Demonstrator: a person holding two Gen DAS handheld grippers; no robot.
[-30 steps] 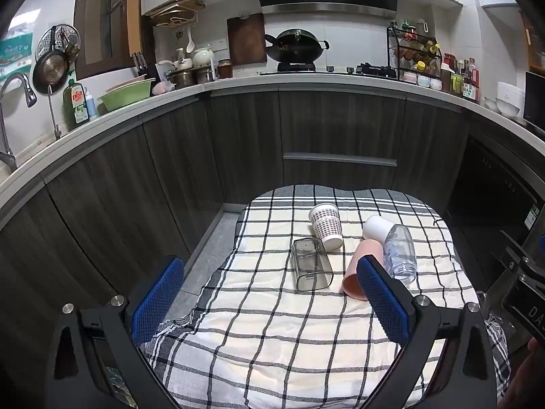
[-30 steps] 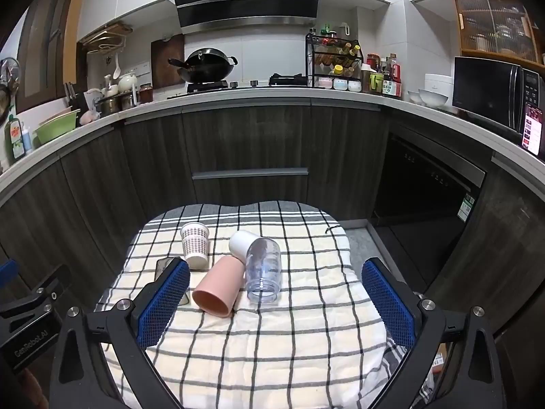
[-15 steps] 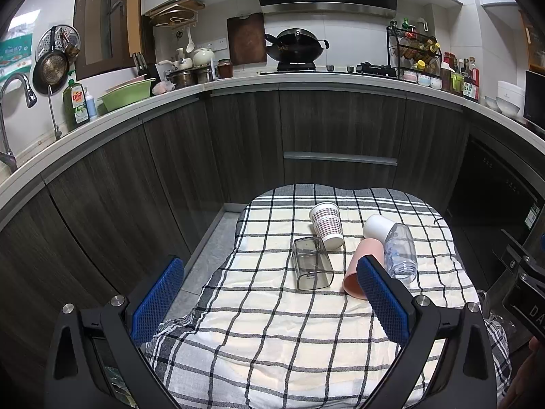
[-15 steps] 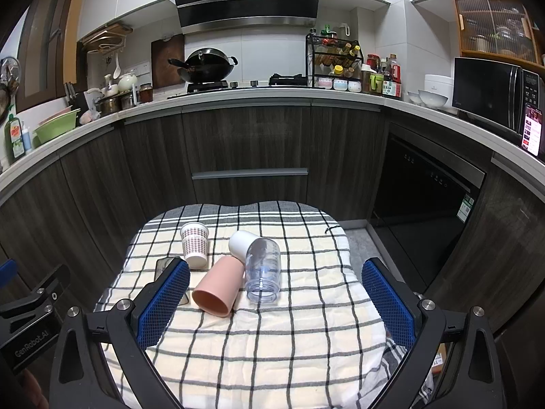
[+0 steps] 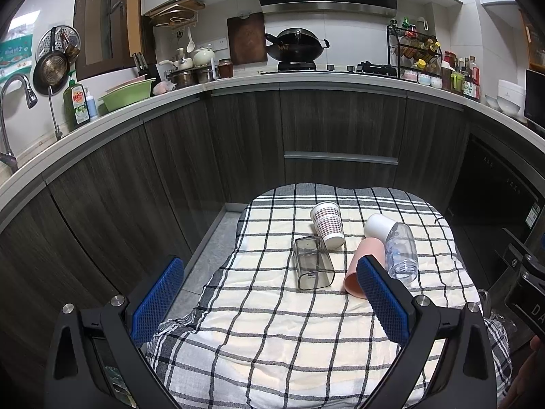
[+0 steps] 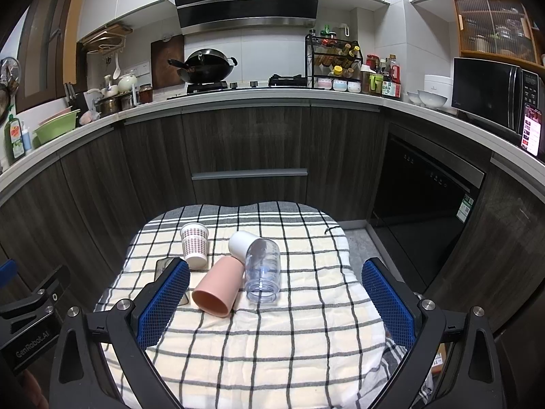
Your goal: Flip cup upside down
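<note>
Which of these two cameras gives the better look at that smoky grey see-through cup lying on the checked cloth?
The left wrist view. There the smoky grey cup lies in full sight on the checked cloth, on its side, unobstructed. In the right wrist view only a sliver of it shows, the rest hidden behind a blue finger pad.

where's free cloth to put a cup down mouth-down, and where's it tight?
Free: the near half of the checked cloth, between the open right gripper and the cups, and the right strip past the clear cup. Tight: clear, pink cup and white cup touch; patterned cup and smoky square cup sit close left.
</note>
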